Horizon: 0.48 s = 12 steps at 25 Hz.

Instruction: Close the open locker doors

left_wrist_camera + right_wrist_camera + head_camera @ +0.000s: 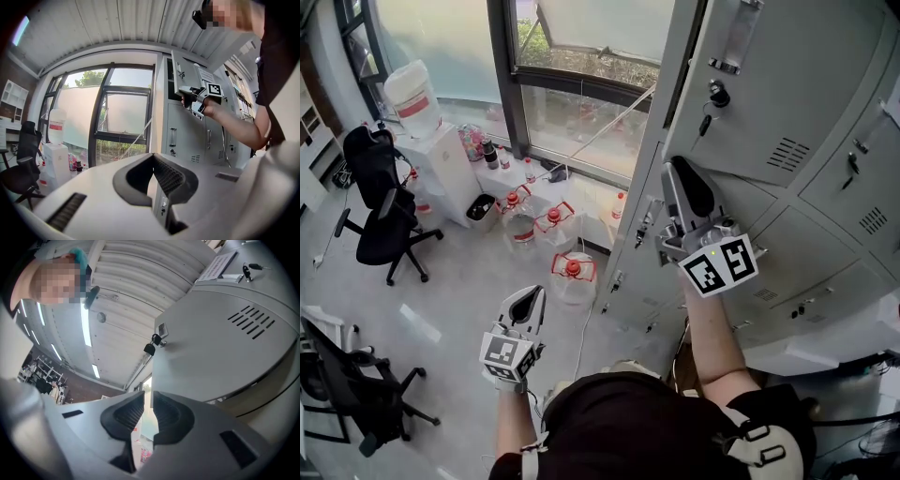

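Open locker door (787, 94), right tool (675, 169) at edge (jaws barely apart)

Place: it was an office.
Storage: grey metal lockers (787, 112) lined a wall.
Seating: black swivel chairs (384, 211) stood about.
Drinks: a water dispenser (431, 141) and jugs (572, 272) sat by the window (581, 56).

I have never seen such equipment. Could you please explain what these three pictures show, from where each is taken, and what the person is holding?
A person holds a hand tool with two jaws in each hand. One camera sits on the head and looks down; one rides on each tool. The left gripper hangs empty, jaws together. The right gripper reaches up to the edge of an open locker door, jaws nearly together; whether they pinch it I cannot tell. Water bottles stand on the floor below.
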### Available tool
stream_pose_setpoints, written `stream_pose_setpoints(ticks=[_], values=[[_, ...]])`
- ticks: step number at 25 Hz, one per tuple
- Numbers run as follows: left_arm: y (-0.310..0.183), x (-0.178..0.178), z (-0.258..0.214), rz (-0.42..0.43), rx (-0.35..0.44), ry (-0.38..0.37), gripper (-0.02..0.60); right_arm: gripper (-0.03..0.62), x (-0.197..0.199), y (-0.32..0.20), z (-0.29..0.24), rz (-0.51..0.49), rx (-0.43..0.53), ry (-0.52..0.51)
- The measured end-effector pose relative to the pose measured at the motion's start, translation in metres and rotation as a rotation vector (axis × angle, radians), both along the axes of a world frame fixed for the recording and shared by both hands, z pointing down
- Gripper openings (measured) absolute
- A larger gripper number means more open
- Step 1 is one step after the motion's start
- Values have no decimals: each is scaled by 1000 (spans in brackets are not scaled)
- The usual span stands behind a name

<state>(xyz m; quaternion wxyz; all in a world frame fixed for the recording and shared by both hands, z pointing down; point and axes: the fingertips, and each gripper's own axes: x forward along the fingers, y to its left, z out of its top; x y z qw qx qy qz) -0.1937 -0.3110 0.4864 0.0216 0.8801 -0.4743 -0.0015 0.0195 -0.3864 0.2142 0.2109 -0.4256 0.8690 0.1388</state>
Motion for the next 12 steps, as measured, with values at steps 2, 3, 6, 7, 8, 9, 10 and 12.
stream_pose_setpoints(ticks=[2,3,6,7,8,9,10,12], values=[[-3,2,1,-5,-2,-1,8,64,4,-7,-1,2,-6,-14],[-5,2,1,-9,-4,-1,8,65,6,-10,-2,2,-7,-19],[-9,3,1,-23,-5,-3,8,64,11,-19,-5,1,-9,-32],[-11,3,1,-28,-5,-3,8,64,12,-22,-6,0,-9,-36],[-12,3,1,-32,-4,-4,8,64,14,-25,-6,0,-10,-39],[-13,3,2,-35,-5,-5,8,64,15,-27,-7,0,-13,-42],[-13,3,2,-39,-6,-5,8,64,16,-30,-7,0,-16,-47],[-14,3,2,-48,-8,-5,8,64,18,-34,-8,0,-21,-58]])
